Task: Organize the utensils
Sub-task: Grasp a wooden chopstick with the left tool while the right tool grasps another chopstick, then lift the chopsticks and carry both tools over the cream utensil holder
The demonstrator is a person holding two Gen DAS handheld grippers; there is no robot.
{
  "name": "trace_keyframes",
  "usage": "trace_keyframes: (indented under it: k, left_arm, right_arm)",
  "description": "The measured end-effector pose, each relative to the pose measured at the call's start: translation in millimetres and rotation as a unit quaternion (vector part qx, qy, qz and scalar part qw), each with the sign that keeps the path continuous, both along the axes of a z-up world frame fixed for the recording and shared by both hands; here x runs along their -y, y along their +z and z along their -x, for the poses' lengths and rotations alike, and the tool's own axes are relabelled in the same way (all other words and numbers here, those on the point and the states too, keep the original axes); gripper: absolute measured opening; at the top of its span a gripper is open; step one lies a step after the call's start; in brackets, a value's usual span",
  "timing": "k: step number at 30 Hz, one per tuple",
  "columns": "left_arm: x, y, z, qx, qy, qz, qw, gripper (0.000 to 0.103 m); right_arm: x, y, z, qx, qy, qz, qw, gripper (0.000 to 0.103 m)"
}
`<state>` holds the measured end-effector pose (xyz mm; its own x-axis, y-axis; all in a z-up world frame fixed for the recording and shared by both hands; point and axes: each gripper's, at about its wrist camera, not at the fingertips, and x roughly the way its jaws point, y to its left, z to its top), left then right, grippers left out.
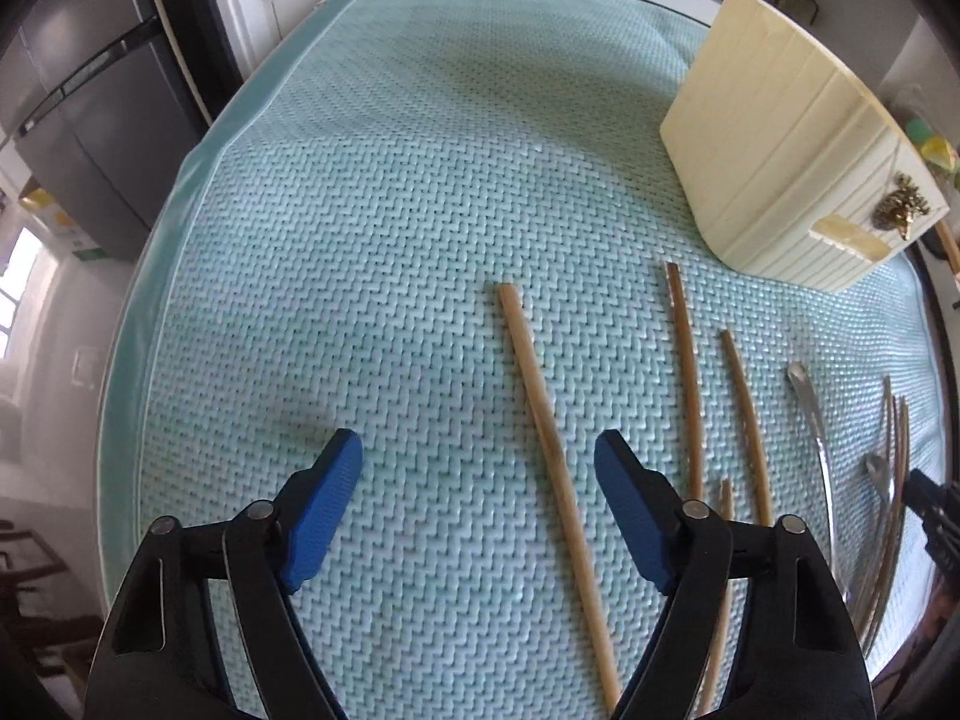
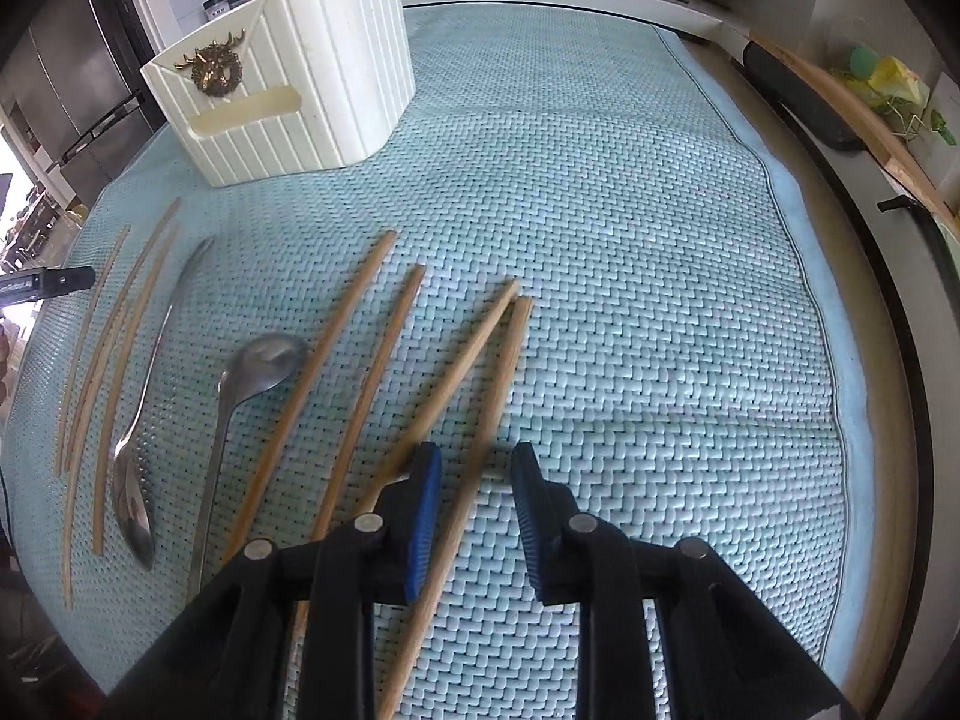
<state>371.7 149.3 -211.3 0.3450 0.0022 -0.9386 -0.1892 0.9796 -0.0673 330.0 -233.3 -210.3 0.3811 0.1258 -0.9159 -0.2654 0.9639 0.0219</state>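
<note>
Closest in, the right gripper [image 2: 474, 516] stands with its blue pads narrowed around the rightmost chopstick [image 2: 480, 462]. The stick runs between them with a gap on each side, so nothing is pinched yet. The left gripper [image 1: 480, 516] hangs wide apart over another pale chopstick [image 1: 555, 468], which lies nearer its right pad, also ungripped.

My worry is the right-hand pick. A second chopstick [image 2: 444, 384] crosses close beside the first, their far tips almost touching, and it passes just by the left pad. If the jaws close here they may catch both, or flick the neighbour across the mat. A thin round stick could also roll off flat pads.

The rest lie in a loose row toward the mat's [image 2: 630, 240] near edge: more chopsticks and two metal spoons [image 2: 135, 420]. The ribbed cream holder [image 2: 312, 78] stands near the far edge. The mat is pale green weave. Behind it are a steel fridge [image 1: 84, 120] and a stove.
</note>
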Motion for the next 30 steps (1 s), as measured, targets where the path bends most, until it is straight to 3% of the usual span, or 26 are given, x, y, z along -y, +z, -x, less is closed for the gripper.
trace_keyframes:
  k: [5,8,12,13,17,19,23,27,30]
  left_arm:
    - [9,-2,-14,-0.007,-0.018,-0.034,0.9992,0.062]
    - [15,0,-15,-0.009,-0.033,-0.035,0.9988,0.045]
    - [27,2,-13,-0.005,-0.053,-0.030,0.9981,0.012]
    - [31,3,-12,-0.005,-0.056,-0.030,0.9980,0.009]
    - [41,6,-15,-0.001,-0.061,-0.042,0.9972,0.005]
    - [54,11,-22,0.000,-0.066,-0.036,0.9972,0.005]
    - [73,22,-28,0.003,-0.067,-0.014,0.9976,0.005]
    - [69,54,-7,0.040,-0.065,0.003,0.9971,0.004]
    - [70,87,11,0.074,-0.067,0.016,0.9948,0.004]
  right_arm:
    - [3,0,-9,-0.007,0.003,0.000,1.000,0.024]
    - [3,1,-19,-0.017,0.005,0.005,1.000,0.023]
    - [1,1,-41,-0.024,0.000,0.014,1.000,0.023]
    - [1,1,-47,-0.027,-0.001,0.012,1.000,0.023]
    - [-4,3,-65,-0.041,-0.006,0.024,0.999,0.018]
    - [-8,4,-71,-0.042,-0.003,0.026,0.999,0.011]
    - [-12,4,-84,-0.034,-0.013,0.030,0.999,0.007]
    - [-6,17,-86,-0.024,-0.032,-0.019,0.999,0.007]
    - [0,44,-79,0.006,-0.030,-0.044,0.999,0.007]
